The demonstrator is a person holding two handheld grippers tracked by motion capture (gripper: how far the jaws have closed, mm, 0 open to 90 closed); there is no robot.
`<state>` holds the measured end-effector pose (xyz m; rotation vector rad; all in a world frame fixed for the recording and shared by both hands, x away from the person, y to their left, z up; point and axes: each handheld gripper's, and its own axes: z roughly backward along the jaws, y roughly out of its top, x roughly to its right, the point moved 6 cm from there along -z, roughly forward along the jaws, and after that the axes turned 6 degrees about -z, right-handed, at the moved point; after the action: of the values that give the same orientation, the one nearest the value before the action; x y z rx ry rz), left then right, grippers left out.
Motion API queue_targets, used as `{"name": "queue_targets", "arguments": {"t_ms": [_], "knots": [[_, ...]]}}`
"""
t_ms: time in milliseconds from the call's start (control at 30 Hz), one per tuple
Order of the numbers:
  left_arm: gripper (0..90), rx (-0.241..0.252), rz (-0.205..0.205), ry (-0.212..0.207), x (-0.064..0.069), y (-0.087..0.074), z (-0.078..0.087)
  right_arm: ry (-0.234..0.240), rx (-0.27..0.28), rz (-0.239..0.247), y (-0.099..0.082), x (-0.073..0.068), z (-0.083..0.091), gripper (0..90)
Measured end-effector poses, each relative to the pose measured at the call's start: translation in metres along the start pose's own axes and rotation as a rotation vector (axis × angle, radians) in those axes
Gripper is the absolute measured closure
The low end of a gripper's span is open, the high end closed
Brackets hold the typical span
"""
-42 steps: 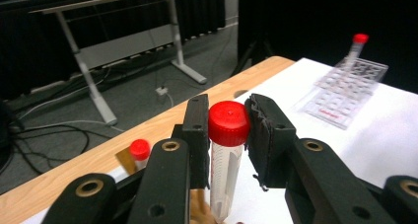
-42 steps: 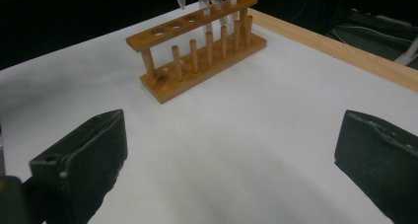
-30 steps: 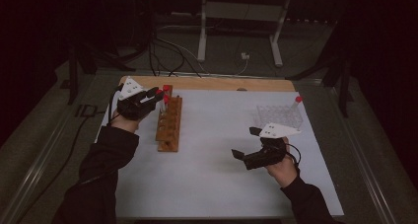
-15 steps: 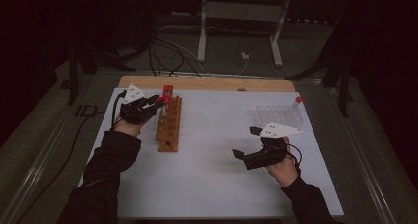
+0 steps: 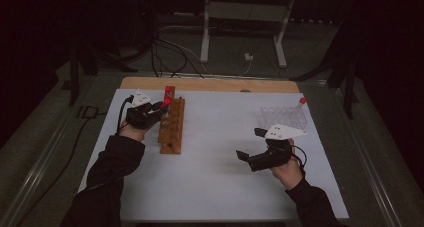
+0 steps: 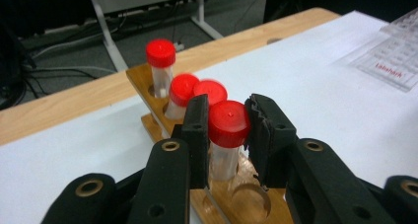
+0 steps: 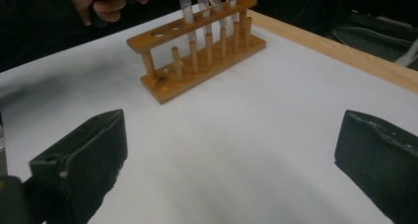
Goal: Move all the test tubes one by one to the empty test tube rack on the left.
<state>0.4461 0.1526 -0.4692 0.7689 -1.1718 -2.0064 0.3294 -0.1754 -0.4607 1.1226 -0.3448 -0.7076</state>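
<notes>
A wooden tube rack (image 5: 171, 132) stands on the left part of the white mat (image 5: 220, 167). My left gripper (image 5: 163, 105) reaches over its far end from the left. In the left gripper view the left gripper (image 6: 228, 130) is shut on a red-capped tube (image 6: 227, 124) that stands upright over the wooden rack (image 6: 143, 81), its lower end at a hole. Three more red-capped tubes (image 6: 183, 89) sit in the rack behind it. My right gripper (image 5: 250, 143) hovers open and bare over the mat at the right. In its own view the right gripper (image 7: 231, 155) points toward the rack (image 7: 197, 61).
A clear plastic rack (image 5: 282, 118) holding one red-capped tube (image 5: 302, 102) stands at the mat's far right, also seen in the left gripper view as a clear rack (image 6: 394, 56). A wooden board edge (image 5: 210, 84) runs along the back. Cables and a metal stand lie on the floor beyond.
My left hand has come down with the red-capped tube toward the rack's far end. The right hand has stayed where it was.
</notes>
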Motion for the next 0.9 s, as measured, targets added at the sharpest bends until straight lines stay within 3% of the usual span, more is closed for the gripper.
{"name": "queue_targets", "arguments": {"t_ms": [333,467,567,667,700,800,900], "knots": [[71.4,-0.028,-0.015,0.003,0.002,-0.002,-0.001,-0.003,0.002,0.0,0.0,0.001,0.001,0.0],[68.7,-0.048,-0.006,-0.016,0.002,-0.002,0.0,-0.003,0.002,-0.002,0.001,0.001,0.001,0.0],[55.4,-0.056,-0.003,-0.021,0.002,-0.002,0.003,-0.003,0.004,-0.003,0.001,0.001,0.002,0.0],[44.4,-0.043,0.009,-0.048,0.003,0.001,0.01,-0.003,0.011,-0.003,0.002,0.002,0.003,0.0],[37.6,-0.037,0.015,-0.073,0.005,0.002,0.013,-0.003,0.012,-0.003,0.003,0.002,0.003,0.0],[19.2,-0.021,0.009,-0.093,0.009,0.003,0.024,-0.008,0.02,-0.002,0.005,0.003,0.006,0.0],[8.8,0.006,0.01,-0.111,0.012,0.003,0.036,-0.014,0.034,-0.005,0.008,0.005,0.008,0.0]]}}
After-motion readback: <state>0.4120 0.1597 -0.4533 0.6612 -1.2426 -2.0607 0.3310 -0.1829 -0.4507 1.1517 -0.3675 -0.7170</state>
